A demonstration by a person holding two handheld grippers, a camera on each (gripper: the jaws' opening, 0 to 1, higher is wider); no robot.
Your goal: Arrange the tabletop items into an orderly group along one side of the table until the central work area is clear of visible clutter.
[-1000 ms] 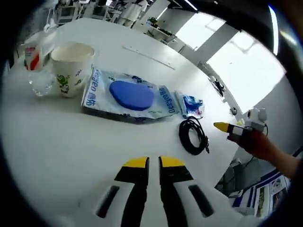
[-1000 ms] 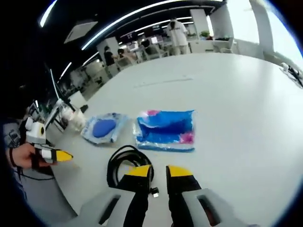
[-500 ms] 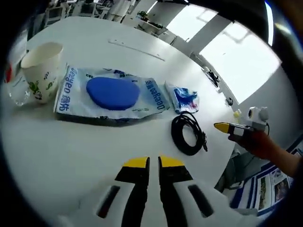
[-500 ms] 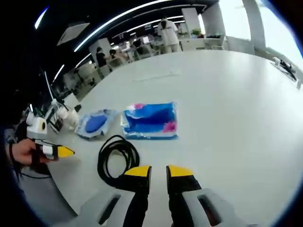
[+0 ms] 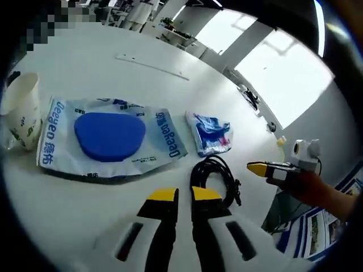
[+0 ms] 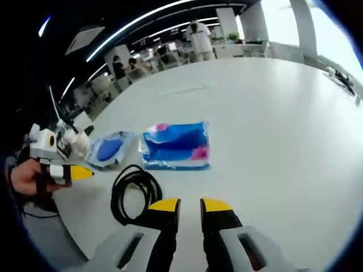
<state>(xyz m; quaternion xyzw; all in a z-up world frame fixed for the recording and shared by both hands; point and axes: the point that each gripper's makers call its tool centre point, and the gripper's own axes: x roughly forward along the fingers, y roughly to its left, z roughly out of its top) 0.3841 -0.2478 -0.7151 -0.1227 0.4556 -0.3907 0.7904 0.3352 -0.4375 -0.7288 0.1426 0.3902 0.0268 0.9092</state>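
Tabletop items grouped near one edge of the white table (image 5: 85, 73); both grippers clenched and empty.

The coiled black cable (image 5: 214, 178) lies nearest the table edge, just ahead of the left gripper (image 5: 177, 195). Beyond it lie the small blue packet (image 5: 210, 131), the large packet with a blue pad (image 5: 108, 139) and the paper cup (image 5: 21, 116). The right gripper (image 6: 184, 204) hovers near the cable, jaws nearly together.
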